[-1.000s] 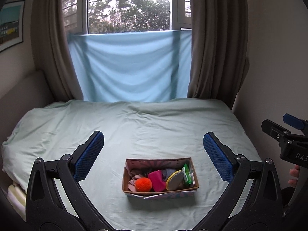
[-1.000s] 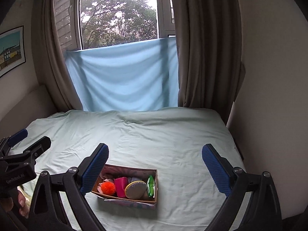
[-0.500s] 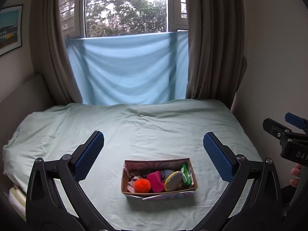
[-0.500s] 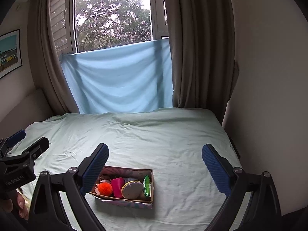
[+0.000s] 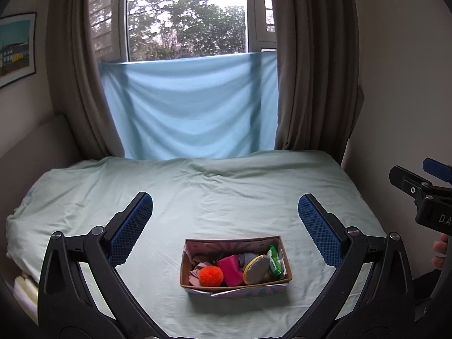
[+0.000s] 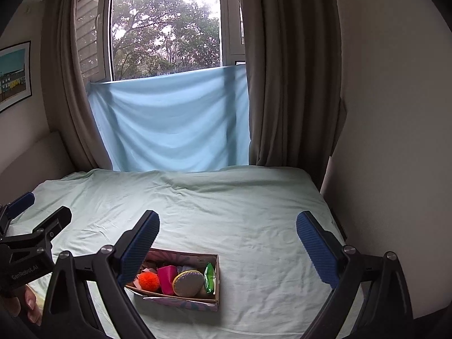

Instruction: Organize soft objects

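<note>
A small cardboard box (image 5: 286,260) (image 6: 217,271) sits on the pale green bed (image 5: 226,192) (image 6: 254,212) near its front edge. Inside lie an orange pompom (image 5: 210,276) (image 6: 149,280), a pink soft piece (image 5: 230,266) (image 6: 166,278), a glittery oval pouch (image 5: 256,265) (image 6: 188,282) and a green packet (image 5: 274,257) (image 6: 209,278). My left gripper (image 5: 225,227) hangs open above and before the box, empty. My right gripper (image 6: 227,241) is open too, with the box low between its fingers toward the left one. Each gripper shows at the other view's edge.
A light blue cloth (image 5: 192,104) hangs over the window's lower half between brown curtains (image 5: 310,70). A wall (image 6: 395,141) runs close along the bed's right side. A framed picture (image 5: 17,48) hangs on the left wall. Folded white items (image 5: 25,285) lie low at the bed's left.
Both views have tilted slightly upward and drifted, so the box sits a little lower in frame and further left in the right wrist view. Both grippers stay open. The box's contents are unchanged.
</note>
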Available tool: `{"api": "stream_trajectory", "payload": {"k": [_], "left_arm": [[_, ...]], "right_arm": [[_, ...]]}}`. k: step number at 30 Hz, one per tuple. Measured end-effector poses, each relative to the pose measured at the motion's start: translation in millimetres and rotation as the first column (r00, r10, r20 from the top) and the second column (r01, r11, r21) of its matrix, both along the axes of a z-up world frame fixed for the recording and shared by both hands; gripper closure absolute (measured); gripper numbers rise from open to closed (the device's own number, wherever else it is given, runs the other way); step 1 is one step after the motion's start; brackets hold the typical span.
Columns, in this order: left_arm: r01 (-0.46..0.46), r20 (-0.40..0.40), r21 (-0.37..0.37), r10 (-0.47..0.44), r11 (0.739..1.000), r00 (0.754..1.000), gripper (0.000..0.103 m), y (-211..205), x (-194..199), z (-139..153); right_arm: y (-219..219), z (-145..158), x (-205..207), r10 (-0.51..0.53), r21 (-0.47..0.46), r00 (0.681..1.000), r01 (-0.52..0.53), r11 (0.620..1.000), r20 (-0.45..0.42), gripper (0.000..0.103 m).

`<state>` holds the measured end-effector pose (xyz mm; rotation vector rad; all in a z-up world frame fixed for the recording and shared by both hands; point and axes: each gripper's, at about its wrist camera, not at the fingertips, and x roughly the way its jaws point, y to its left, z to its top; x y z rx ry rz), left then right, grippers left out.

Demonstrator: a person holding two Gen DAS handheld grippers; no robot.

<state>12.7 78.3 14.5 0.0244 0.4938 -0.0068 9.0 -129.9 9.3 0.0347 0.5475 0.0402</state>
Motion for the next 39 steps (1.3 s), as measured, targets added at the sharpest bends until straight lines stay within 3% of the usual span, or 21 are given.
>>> {"api": "stream_trajectory", "payload": {"k": [39], "left_arm": [[0.0,0.012,0.008,0.0,1.0,1.0,0.0,-2,3,1]], "right_arm": [[-2,1,10,-0.008,-0.003,1.0,0.008,1.0,-0.001,0.006]]}}
